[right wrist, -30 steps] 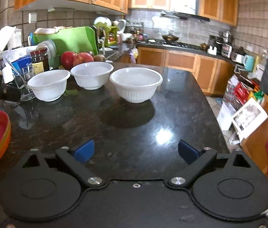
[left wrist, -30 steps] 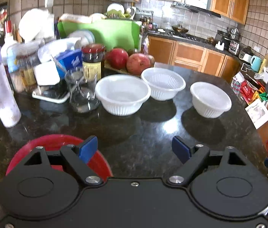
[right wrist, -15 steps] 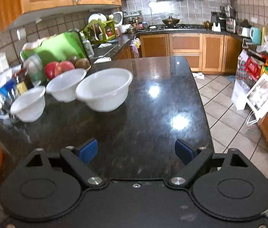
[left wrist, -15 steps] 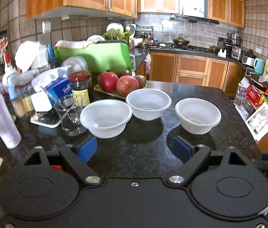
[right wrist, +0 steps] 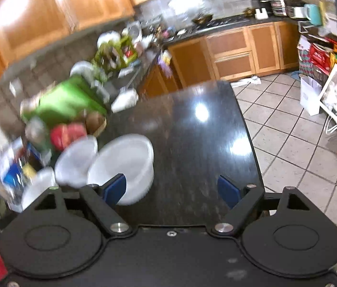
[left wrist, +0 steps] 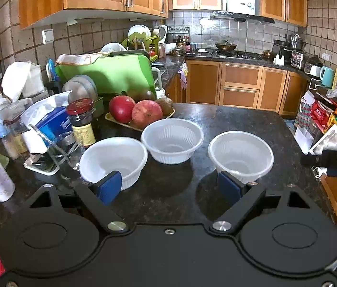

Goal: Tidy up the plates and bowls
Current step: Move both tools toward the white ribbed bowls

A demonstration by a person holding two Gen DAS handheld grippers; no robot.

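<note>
We approach with both grippers' jaws spread and empty, left gripper (left wrist: 169,187) between two white bowls (left wrist: 113,159), probably gathering them next for stacking.

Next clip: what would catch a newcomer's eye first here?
Three white bowls stand in a row on the dark stone counter, just ahead of the open left tongs. Behind them a tray of red apples sits before a bright green cutting board. The right tongs, also open, show a motion-blurred view.
</note>
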